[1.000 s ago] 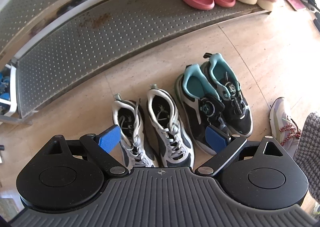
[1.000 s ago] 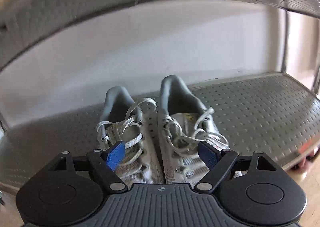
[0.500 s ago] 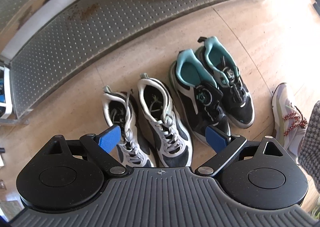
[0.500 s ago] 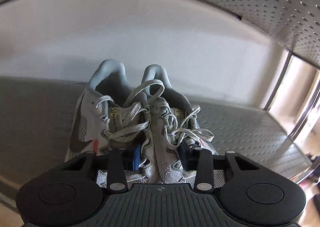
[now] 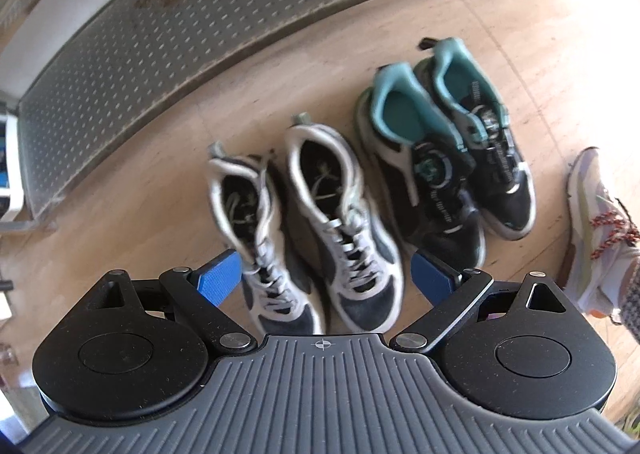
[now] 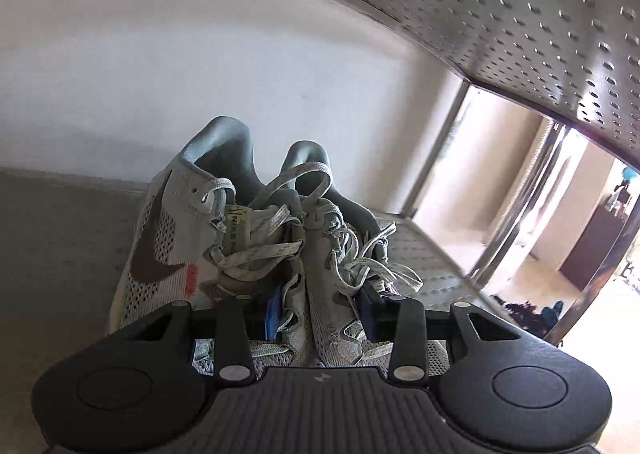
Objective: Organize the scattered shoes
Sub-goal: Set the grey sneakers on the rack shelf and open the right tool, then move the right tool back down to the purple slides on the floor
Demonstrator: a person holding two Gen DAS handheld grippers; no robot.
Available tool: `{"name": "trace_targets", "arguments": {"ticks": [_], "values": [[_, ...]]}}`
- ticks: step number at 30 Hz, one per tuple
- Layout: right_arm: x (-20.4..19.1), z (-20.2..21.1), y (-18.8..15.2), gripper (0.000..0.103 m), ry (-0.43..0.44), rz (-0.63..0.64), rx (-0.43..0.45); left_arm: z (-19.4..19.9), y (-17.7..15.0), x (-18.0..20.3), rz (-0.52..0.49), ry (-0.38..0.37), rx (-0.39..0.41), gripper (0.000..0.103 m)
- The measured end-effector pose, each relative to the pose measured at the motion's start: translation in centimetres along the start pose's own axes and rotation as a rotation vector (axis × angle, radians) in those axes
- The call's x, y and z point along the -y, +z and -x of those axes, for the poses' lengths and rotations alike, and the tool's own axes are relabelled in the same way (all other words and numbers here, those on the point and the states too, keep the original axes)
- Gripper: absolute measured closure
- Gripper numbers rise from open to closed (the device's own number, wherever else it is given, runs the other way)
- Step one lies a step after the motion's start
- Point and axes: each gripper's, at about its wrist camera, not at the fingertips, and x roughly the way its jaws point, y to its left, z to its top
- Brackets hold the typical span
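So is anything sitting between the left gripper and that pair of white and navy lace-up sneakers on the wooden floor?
Nothing visible does. The left gripper hangs open directly above the white and navy lace-up sneakers, with only air between. The black and teal sneakers stand close beside them on the right, near the right-hand finger, but not across the way down.

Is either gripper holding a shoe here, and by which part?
The right gripper has the pair of grey mesh sneakers between its pads at the adjoining inner sides by the laces, jaws opening slightly. The left gripper is open, holding nothing.
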Motion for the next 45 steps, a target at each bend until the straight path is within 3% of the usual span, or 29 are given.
{"name": "trace_targets", "arguments": {"ticks": [2, 3, 5, 8, 10, 12, 18, 22, 24, 25, 26, 27, 28, 30, 34, 38, 43, 45], "values": [[0.8, -0.3, 0.1, 0.040, 0.013, -0.032, -0.007, 0.2, -0.1, -0.4, 0.011, -0.004, 0.001, 0.008], [1.7, -0.2, 0.3, 0.024, 0.040, -0.091, -0.029, 0.4, -0.1, -0.5, 0.015, -0.009, 0.005, 0.008], [3.4, 1.0, 0.4, 0.024, 0.101, -0.200, -0.052, 1.0, -0.1, -0.7, 0.020, -0.015, 0.016, 0.008], [5.7, 6.0, -0.9, 0.019, 0.179, -0.364, -0.039, 3.3, -0.4, -0.9, 0.014, -0.024, 0.080, 0.008], [6.4, 9.1, -2.1, 0.019, 0.226, -0.425, -0.089, 4.6, -0.8, -1.2, 0.013, -0.031, 0.120, 0.008], [6.4, 12.7, -3.4, 0.019, 0.280, -0.475, -0.200, 5.4, -1.3, -1.6, 0.020, -0.039, 0.139, 0.008], [2.0, 25.3, -6.1, 0.011, 0.434, -0.537, -0.473, 7.1, -2.4, -4.2, 0.094, -0.044, 0.173, 0.008], [-1.3, 31.7, -7.8, 0.002, 0.574, -0.500, -0.472, 7.5, -3.4, -5.6, 0.134, -0.043, 0.183, 0.007], [-3.3, 32.2, -10.5, 0.003, 0.582, -0.473, -0.520, 7.4, -4.0, -6.0, 0.137, -0.046, 0.173, 0.007], [-4.1, 31.9, -11.5, 0.012, 0.581, -0.462, -0.563, 7.2, -4.1, -6.1, 0.137, -0.045, 0.168, 0.007], [-5.3, 30.8, -12.7, 0.019, 0.570, -0.453, -0.671, 7.0, -4.3, -6.1, 0.135, -0.044, 0.156, 0.007], [-6.5, 29.8, -13.8, 0.033, 0.572, -0.451, -0.774, 6.7, -4.5, -6.2, 0.132, -0.042, 0.145, 0.007], [-7.4, 29.0, -14.6, 0.035, 0.584, -0.454, -0.854, 6.4, -4.8, -6.2, 0.129, -0.041, 0.133, 0.007], [-9.0, 28.7, -15.3, 0.041, 0.642, -0.384, -0.875, 6.2, -5.0, -6.2, 0.127, -0.043, 0.118, 0.007], [-9.5, 29.2, -14.5, 0.032, 0.612, -0.298, -0.824, 6.4, -5.0, -5.8, 0.142, -0.063, 0.123, 0.007], [-9.8, 29.1, -14.9, 0.020, 0.635, -0.277, -0.842, 6.4, -4.9, -4.5, 0.098, -0.076, 0.126, 0.007], [-9.6, 28.3, -17.6, 0.018, 0.573, -0.168, -0.917, 5.9, -4.9, -4.2, 0.083, -0.045, 0.116, 0.007], [-10.1, 27.5, -20.4, 0.017, 0.523, -0.099, -0.995, 6.2, -4.8, -4.5, 0.088, -0.038, 0.129, 0.007]]}}
